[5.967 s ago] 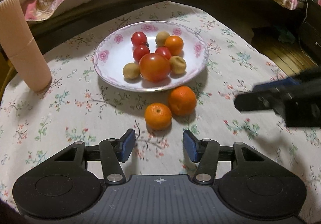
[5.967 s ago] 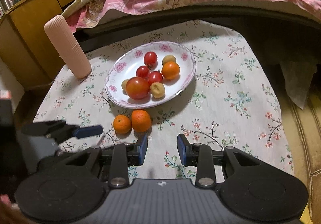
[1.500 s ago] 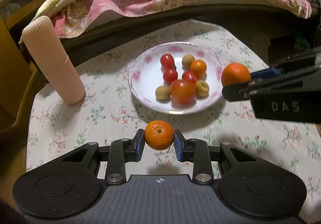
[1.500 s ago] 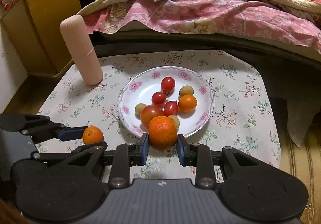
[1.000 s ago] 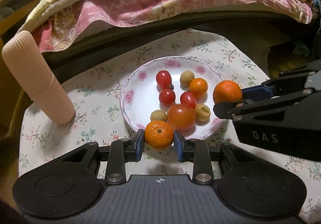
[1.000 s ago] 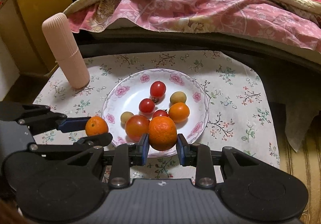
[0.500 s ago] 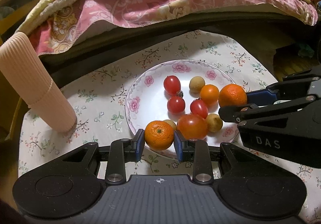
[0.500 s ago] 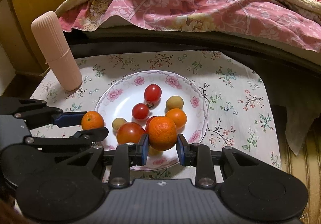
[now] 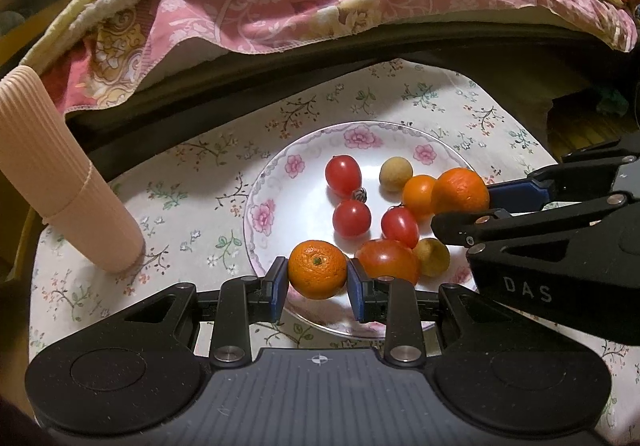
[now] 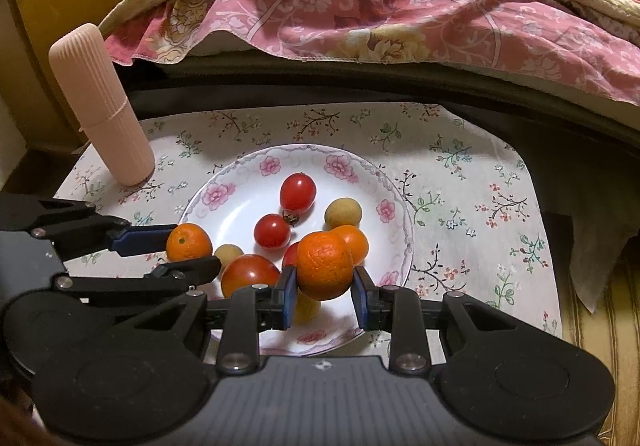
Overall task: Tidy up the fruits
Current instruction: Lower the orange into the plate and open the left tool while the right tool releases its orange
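A floral tablecloth (image 10: pixel 460 174) covers a small table beside a bed with a pink quilt (image 10: pixel 400 18). Both tongs hover over the flowered plate (image 10: pixel 240 202), the left gripper (image 9: pixel 318 282) clamping one mandarin (image 9: pixel 317 269), the right gripper (image 10: pixel 324 292) another mandarin (image 10: pixel 325 265); neither seems released yet. Tomatoes (image 10: pixel 297 192) and small brown fruits (image 10: pixel 343 213) crowd the landing space, and a pink ribbed tube (image 10: pixel 102 106) stands well apart.

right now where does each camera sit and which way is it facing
Left wrist: rides the left tongs, facing the plate and bed; shows its own fingers on a mandarin.
Right wrist: rides the right tongs, same heading; its fingers clamp an orange.
Shared: plate, pink ribbed case, and the other tongs.
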A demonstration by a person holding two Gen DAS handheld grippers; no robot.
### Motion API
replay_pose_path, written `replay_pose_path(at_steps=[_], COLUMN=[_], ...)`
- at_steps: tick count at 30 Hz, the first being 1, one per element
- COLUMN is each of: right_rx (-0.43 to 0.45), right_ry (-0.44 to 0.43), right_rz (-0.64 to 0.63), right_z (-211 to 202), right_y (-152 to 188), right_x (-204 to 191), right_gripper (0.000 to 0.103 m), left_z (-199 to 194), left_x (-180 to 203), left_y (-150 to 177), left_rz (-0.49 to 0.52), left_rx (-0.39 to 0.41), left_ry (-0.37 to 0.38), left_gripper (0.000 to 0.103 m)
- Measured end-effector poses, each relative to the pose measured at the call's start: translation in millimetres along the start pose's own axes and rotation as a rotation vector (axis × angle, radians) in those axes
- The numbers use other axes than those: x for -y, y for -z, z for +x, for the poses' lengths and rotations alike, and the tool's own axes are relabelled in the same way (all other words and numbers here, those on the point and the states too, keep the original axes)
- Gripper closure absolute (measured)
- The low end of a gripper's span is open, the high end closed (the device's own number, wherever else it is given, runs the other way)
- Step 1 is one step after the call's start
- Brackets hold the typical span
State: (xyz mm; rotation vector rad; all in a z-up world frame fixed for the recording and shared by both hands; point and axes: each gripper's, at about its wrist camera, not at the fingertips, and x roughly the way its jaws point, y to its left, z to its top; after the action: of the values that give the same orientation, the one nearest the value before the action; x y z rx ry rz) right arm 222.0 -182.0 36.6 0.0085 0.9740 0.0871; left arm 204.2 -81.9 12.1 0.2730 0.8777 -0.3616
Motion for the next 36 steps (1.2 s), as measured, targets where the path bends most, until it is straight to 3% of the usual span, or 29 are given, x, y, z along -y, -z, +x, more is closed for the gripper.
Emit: replay_pose_path(at_steps=[25,36], right_rx=[-0.007,0.009], right_ry=[-0.002,-0.003], right_rz=[0.050,0.062], right_z=[22.2,19.3], right_y=[-10.9,-10.3], right_x=[12.0,12.9], right_gripper=[0.071,0.071], left_z=[19.2,16.1], left_x=[-3.0,-6.9], left_y=[-9.5,-12.0], left_rz=[-0.029,-0.040], left_rx=[-0.012,-0.004], left_ry=[0.006,0.001], left_gripper=[0.063,0.056])
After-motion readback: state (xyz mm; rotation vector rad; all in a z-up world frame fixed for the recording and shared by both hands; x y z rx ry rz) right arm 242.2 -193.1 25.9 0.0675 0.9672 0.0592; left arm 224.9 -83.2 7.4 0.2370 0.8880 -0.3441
